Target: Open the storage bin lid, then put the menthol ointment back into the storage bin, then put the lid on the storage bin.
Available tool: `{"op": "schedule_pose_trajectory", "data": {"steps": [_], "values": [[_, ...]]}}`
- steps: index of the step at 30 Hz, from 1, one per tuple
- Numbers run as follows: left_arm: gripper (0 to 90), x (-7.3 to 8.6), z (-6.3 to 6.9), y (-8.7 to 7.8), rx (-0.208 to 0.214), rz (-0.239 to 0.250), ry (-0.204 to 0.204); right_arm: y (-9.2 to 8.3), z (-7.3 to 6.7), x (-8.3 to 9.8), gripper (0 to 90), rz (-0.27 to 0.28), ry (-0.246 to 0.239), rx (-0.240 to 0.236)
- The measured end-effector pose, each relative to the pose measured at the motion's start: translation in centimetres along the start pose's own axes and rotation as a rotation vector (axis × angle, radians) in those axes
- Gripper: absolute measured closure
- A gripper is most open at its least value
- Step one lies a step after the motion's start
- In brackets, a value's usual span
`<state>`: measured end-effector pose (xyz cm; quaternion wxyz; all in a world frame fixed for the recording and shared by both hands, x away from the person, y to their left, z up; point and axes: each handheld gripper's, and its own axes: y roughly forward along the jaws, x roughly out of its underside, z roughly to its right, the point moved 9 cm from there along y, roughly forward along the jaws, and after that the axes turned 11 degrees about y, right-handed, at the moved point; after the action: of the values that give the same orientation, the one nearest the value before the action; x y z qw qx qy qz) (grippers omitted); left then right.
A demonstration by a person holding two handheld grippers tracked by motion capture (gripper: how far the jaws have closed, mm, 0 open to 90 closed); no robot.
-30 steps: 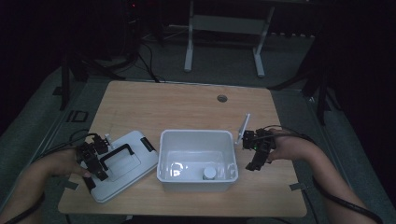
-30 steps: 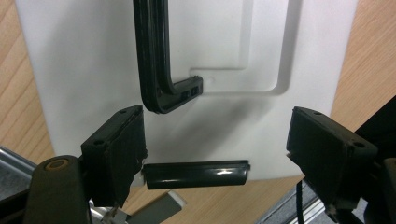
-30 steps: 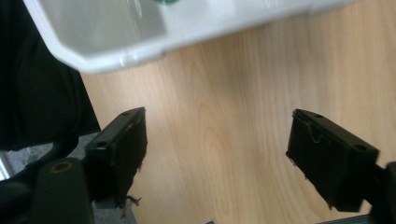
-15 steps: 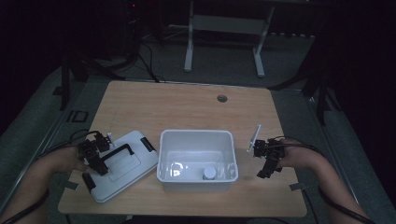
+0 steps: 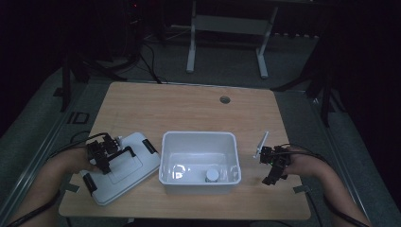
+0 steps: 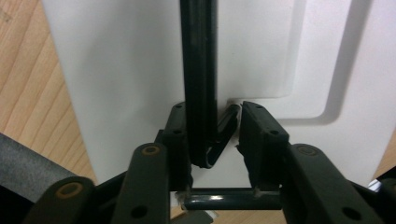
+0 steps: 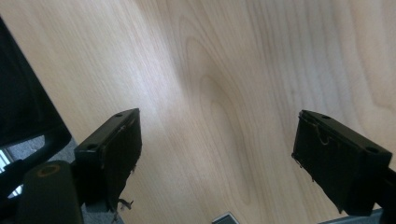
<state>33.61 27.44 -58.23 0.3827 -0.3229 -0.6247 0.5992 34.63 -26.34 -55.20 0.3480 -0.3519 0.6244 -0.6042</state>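
Note:
A white bin lid (image 5: pixel 124 170) lies flat on the table's left part, with a black handle (image 5: pixel 124 152) across its top. My left gripper (image 5: pixel 105 156) sits over that handle. In the left gripper view the handle bar (image 6: pixel 198 70) runs up between the jaws of the left gripper (image 6: pixel 210 109); it rests against the left jaw while the right jaw stands off, so the gripper is open. An open white bin (image 5: pixel 198 137) stands mid-table with a small round cap-like object (image 5: pixel 212 175) inside. My right gripper (image 5: pixel 274 166) hovers right of the bin, open wide (image 7: pixel 217 130) over bare wood.
The wooden table (image 5: pixel 189 109) has a round cable hole (image 5: pixel 225 100) at the back. Black clips (image 5: pixel 150 145) sit on the lid's edges. Grey floor and a white frame's legs (image 5: pixel 191 47) lie beyond the far edge.
My right gripper has drawn away from the bin's right rim, moving right and toward the front edge. The left gripper has stayed at the lid handle.

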Motion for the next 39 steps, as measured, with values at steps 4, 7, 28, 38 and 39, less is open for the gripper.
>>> {"op": "schedule_pose_trajectory", "data": {"steps": [4,7,28,38,39], "values": [[64.8,-0.1,0.1,0.0,0.004,0.011,-0.025,1.0,0.1,0.7,15.4,-0.024,0.009,0.003],[69.6,-0.1,0.2,0.0,0.002,0.017,-0.017,1.4,0.4,1.0,15.4,-0.039,0.013,0.008],[83.3,0.0,0.7,0.1,0.063,0.041,-0.012,1.5,0.5,1.1,15.5,-0.047,0.035,0.010],[83.5,0.0,0.5,-0.1,0.054,0.054,-0.007,1.5,0.6,1.2,15.4,-0.045,0.039,0.008],[83.5,0.1,0.4,-0.1,0.048,0.054,-0.006,1.5,0.7,1.3,15.4,-0.045,0.040,0.010]]}}
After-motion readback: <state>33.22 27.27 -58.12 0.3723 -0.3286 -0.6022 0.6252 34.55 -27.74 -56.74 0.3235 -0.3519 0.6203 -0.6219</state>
